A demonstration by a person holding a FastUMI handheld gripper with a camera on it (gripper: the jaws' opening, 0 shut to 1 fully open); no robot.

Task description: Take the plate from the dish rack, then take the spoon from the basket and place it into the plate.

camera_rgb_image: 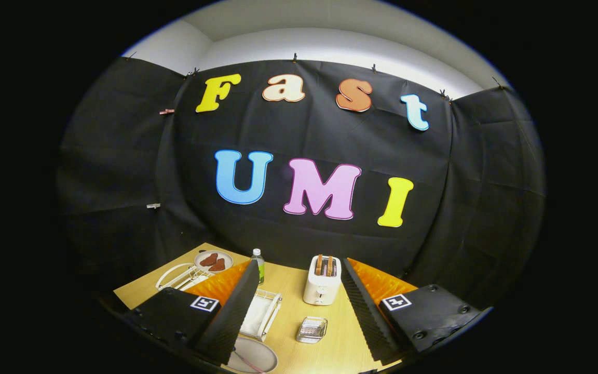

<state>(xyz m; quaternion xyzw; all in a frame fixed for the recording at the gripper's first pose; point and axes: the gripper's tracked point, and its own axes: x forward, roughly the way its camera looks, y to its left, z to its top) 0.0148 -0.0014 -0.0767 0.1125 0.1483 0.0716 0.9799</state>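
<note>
My gripper is held high above the wooden table, open wide, with nothing between its fingers. A grey plate lies flat on the table under the left finger, which partly hides it. A thin pinkish handle lies across the plate; it looks like the spoon, but little of it shows. Just beyond the plate stands the white wire basket, half covered by the same finger. The white wire dish rack stands farther left.
A white toaster with two slices in it stands between the fingers, farther off. A small clear glass dish lies in front of it. A bottle and a plate with brown food stand near the back left.
</note>
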